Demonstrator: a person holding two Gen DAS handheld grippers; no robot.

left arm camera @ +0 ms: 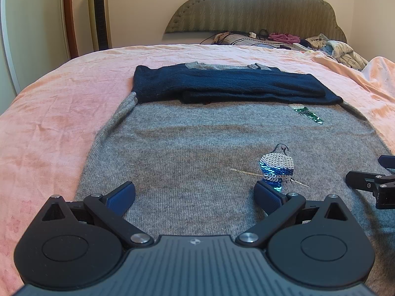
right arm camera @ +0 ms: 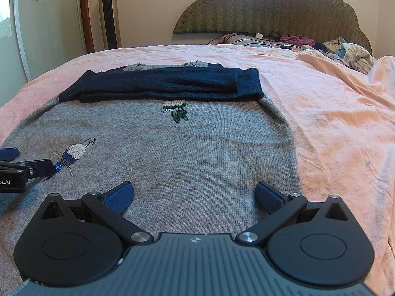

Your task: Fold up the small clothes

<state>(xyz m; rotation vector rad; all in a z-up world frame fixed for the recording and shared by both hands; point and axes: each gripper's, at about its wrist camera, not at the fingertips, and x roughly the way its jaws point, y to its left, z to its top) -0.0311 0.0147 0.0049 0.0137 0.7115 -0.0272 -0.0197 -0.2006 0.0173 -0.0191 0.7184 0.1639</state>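
Lying flat on the pink bedspread, the grey sweater is the landmark here: its navy sleeves are already folded across the chest at its far end, which suggests the body fold from the hem comes next. To the left of the sweater only bare bedspread shows, with a tower fan against the wall beyond. Over the sweater's near hem, left half, the left gripper hovers with its jaws spread wide, holding nothing; the sequinned blue bird sits just past its right finger. Over the hem's right half the right gripper hangs likewise wide apart and empty, probably placed to take that corner. Right of and beyond the sweater, a heap of loose clothes lies by the headboard, well clear of the fold.
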